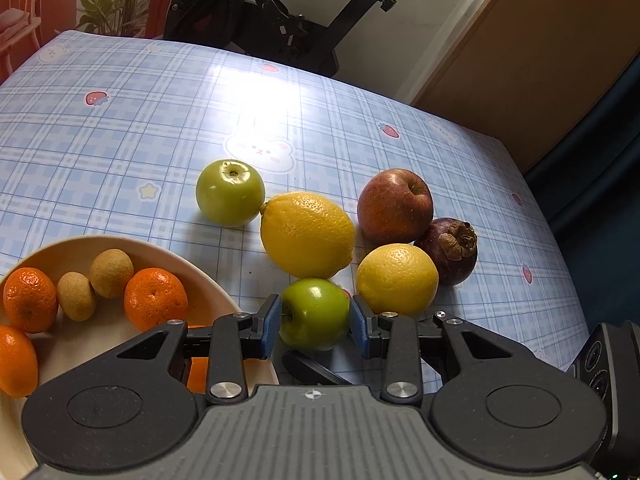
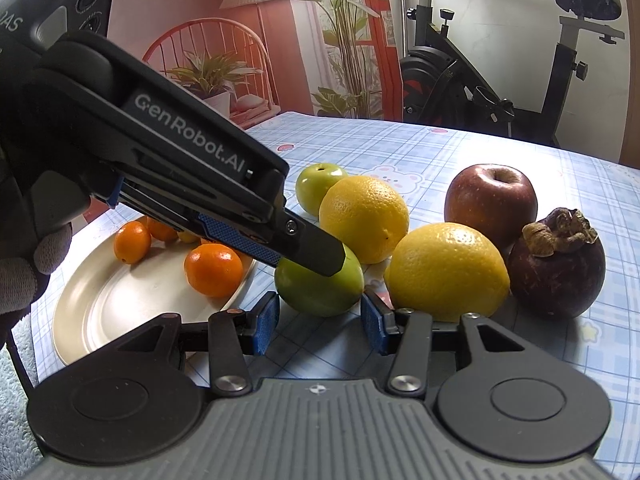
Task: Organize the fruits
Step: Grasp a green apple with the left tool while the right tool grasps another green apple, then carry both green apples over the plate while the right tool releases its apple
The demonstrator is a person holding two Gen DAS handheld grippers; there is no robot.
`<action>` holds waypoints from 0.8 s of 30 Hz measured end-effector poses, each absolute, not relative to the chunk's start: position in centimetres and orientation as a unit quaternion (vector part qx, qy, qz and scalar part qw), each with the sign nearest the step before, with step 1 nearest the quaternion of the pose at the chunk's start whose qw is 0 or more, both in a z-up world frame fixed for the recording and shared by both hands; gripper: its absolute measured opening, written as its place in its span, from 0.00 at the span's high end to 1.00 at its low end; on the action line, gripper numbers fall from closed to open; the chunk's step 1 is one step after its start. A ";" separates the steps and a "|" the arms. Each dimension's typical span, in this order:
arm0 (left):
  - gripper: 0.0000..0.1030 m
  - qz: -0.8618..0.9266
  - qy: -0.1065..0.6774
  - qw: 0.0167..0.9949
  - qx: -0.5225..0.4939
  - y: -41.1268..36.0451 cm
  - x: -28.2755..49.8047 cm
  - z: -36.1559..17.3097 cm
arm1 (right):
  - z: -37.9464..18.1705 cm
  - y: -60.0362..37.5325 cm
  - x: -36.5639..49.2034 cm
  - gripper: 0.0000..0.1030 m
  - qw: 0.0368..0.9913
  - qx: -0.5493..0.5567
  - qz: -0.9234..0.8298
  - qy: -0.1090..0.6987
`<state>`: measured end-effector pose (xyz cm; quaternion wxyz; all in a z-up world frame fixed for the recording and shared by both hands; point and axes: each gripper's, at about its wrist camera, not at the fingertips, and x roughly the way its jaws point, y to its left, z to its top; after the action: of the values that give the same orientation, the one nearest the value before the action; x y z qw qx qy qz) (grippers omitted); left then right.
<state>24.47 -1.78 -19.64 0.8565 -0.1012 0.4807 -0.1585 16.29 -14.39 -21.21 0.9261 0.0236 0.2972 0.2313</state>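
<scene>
While the left hand-held gripper point(image 1: 314, 326) was pinching the near green apple point(image 1: 315, 314) on the desk point(image 1: 120, 152), just beside the plate point(image 1: 208, 292) of mandarins, the right hand-held gripper point(image 2: 319, 322) hung spread and empty right in front of that same fruit. Looked like a firm, smooth, waxy little apple to me, so probably a bit slippery; grabbing across its widest middle, like the blue pads were, seemed the safest bet.

From the left gripper point(image 1: 314, 322), 2 lemons point(image 1: 307, 234) point(image 1: 397, 278) crowd 12 and 2 o'clock, with a red apple point(image 1: 394, 205) and mangosteen point(image 1: 450, 245) behind. The plate point(image 1: 208, 292) blocks 9 o'clock. Bare tablecloth point(image 1: 120, 160) lies open toward 11.
</scene>
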 end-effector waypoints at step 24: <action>0.63 -0.126 0.466 0.867 -0.124 2.1 20.1 -14.8 | -17.0 -11.3 14.1 0.54 0.918 0.000 0.282 0.279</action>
<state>20.11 2.09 -14.77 0.8670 -0.1244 0.4659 -0.1255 14.12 -11.27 -17.05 0.9180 0.0001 0.2794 0.2816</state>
